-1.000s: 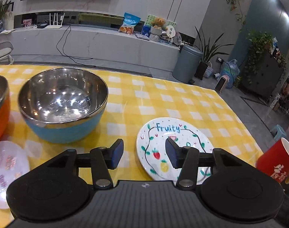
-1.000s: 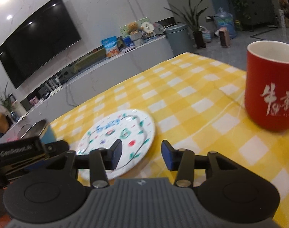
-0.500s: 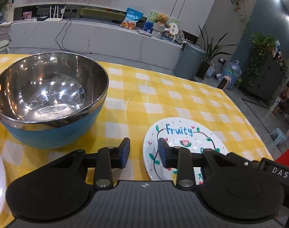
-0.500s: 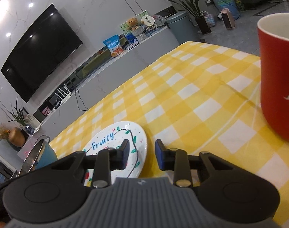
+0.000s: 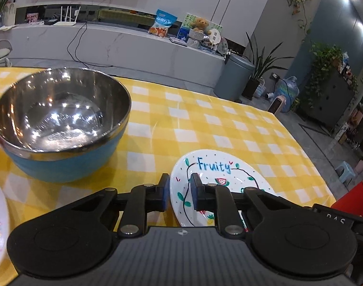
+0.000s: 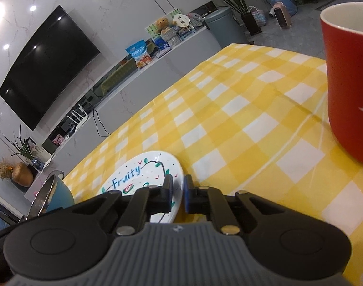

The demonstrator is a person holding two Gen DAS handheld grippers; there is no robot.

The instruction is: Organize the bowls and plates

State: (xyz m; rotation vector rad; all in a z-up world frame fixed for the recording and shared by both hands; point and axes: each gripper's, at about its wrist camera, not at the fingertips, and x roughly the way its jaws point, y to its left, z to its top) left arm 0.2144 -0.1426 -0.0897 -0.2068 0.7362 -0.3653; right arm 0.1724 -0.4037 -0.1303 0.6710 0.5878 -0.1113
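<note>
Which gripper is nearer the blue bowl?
Left. The left gripper, jaws just closing around the Fruity plate rim, is beside the blue bowl; the right gripper pinches the opposite rim, farther away.

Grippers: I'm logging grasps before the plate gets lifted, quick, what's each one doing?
Left gripper: jaws just closing around the Fruity plate rim, gap remains.
Right gripper: shut on the plate's opposite rim.

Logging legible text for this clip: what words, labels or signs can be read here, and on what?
"Fruity": blue lettering on the white plate, seen from both wrists.
"DAS", upside down and partly cut off: on the black body at the left view's right edge.
White characters on the red mug: cropped, unreadable.
Print on the snack bag on the counter: too small.
</note>
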